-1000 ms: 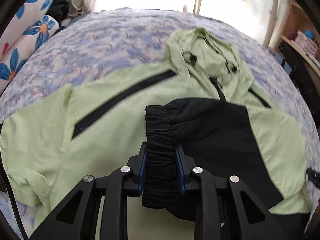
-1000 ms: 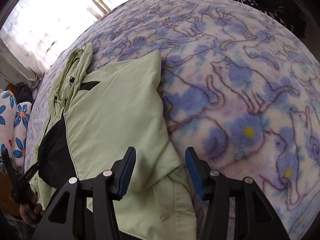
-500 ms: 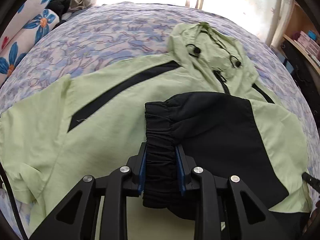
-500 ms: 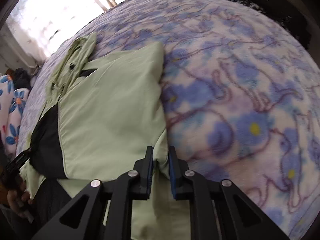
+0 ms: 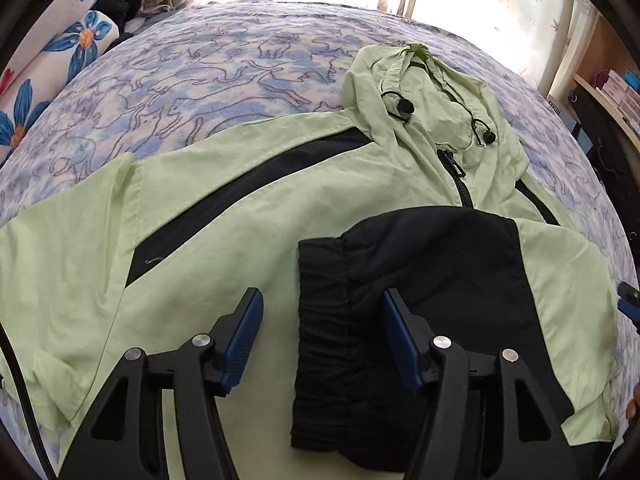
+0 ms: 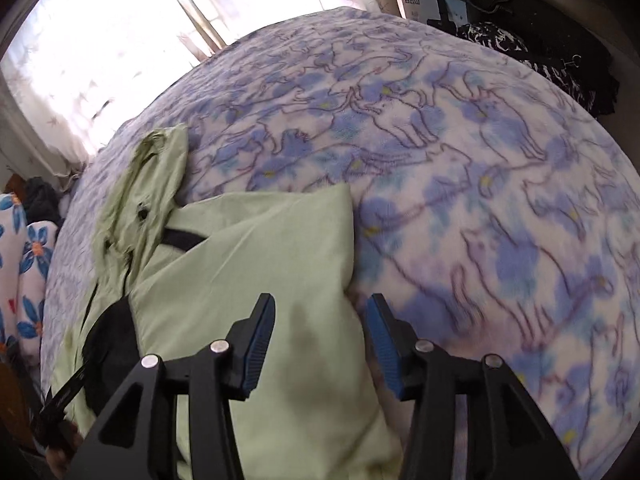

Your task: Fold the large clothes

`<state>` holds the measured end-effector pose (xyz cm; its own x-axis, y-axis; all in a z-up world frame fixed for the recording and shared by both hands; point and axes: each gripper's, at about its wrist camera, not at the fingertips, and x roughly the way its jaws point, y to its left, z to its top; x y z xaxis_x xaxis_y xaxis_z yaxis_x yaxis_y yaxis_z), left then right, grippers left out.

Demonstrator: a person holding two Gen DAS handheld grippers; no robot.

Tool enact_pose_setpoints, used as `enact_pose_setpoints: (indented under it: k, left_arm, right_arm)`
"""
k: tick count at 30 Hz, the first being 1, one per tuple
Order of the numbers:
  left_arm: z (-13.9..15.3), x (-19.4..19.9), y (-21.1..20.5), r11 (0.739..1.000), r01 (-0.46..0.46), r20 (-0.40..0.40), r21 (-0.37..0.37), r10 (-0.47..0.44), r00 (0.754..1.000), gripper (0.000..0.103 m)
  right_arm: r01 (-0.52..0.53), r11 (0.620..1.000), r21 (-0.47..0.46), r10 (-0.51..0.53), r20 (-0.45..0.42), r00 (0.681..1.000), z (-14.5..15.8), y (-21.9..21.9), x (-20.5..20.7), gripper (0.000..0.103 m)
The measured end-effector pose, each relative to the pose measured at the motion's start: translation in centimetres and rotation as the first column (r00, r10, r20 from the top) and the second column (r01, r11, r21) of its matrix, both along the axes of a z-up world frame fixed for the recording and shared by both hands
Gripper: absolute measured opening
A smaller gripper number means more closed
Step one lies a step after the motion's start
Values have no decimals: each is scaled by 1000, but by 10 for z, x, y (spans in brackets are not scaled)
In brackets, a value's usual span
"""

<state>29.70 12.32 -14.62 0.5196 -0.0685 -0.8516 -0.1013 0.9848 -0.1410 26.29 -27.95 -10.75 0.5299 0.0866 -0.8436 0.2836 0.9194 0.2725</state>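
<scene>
Both tongs had just opened: left tongs (image 5: 322,336) released the black elastic cuff (image 5: 332,320), right tongs (image 6: 320,344) the green jacket's (image 6: 248,264) folded edge; this fold looked finished.

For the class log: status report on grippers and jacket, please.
Left gripper just opened, black cuff loose between jaws. Right gripper just opened over green jacket. Nothing obstructing.

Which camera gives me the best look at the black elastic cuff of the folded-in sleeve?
The left wrist view. The black elastic cuff lies on the green jacket between the open pads of the left tool, gathers clearly visible. The right wrist view shows only a sliver of black sleeve at the jacket's far edge; the cuff itself can't be made out.
</scene>
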Motion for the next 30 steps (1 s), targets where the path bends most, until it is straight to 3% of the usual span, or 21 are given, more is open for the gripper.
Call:
enact_pose_setpoints:
  k: [1, 2, 4, 5, 7, 10, 11, 12, 15, 19, 23, 26, 28, 30]
  left_arm:
    - [-1, 4, -2, 1000, 9, -1, 6, -9, 1000, 52]
    - [-3, 6, -5, 1000, 21, -3, 13, -21, 1000, 37]
    - [-3, 12, -12, 998, 44, 0, 50, -44, 999, 34]
    - [-2, 14, -13, 997, 44, 16, 67, -45, 999, 33]
    - [-5, 17, -11, 997, 39, 17, 73, -41, 999, 33]
    - [-6, 18, -8, 998, 33, -3, 54, -32, 999, 37]
    - [-5, 17, -8, 998, 30, -6, 64, -29, 1000, 44]
    - [-1, 15, -8, 996, 24, -9, 90, -23, 1000, 52]
    - [15, 3, -4, 993, 9, 34, 115, -13, 999, 55]
    - [37, -15, -11, 995, -12, 114, 101, 0, 994, 55]
    - [35, -20, -36, 996, 36, 110, 87, -46, 993, 55]
    - [14, -19, -50, 987, 46, 60, 151, -56, 997, 55]
    - [-4, -16, -47, 979, 32, 11, 199, -35, 999, 55]
    - [-11, -19, -38, 983, 21, 10, 183, -23, 1000, 59]
  right_arm:
    - [2, 1000, 6, -2, -18, 1000, -8, -1, 9, 48]
    - [-6, 1000, 14, 7, -42, 999, -17, -1, 17, 48]
    - [-26, 1000, -16, 25, -87, 996, -30, 2, 29, 19]
    - [-4, 998, -70, -1, -82, 997, -30, 1, 31, 12]
    - [28, 991, -133, -37, -71, 997, -31, -2, 33, 12]
    - [21, 989, -146, -34, -90, 995, -29, -3, 34, 12]
    - [21, 986, -163, -36, -85, 996, -23, -1, 31, 14]
    - [30, 983, -181, -42, -64, 997, -14, 1, 25, 15]
    - [30, 983, -180, -26, 23, 999, 10, 12, 4, 15]
    - [-108, 987, -123, 112, 26, 993, 19, 58, -15, 15]
    - [-273, 953, -128, 272, -31, 962, 2, 118, -28, 15]
    - [-320, 928, -189, 309, -85, 947, -17, 138, -38, 15]
    - [-288, 923, -254, 268, -113, 957, -27, 130, -45, 15]
    - [-226, 904, -363, 197, -115, 974, -28, 113, -53, 15]
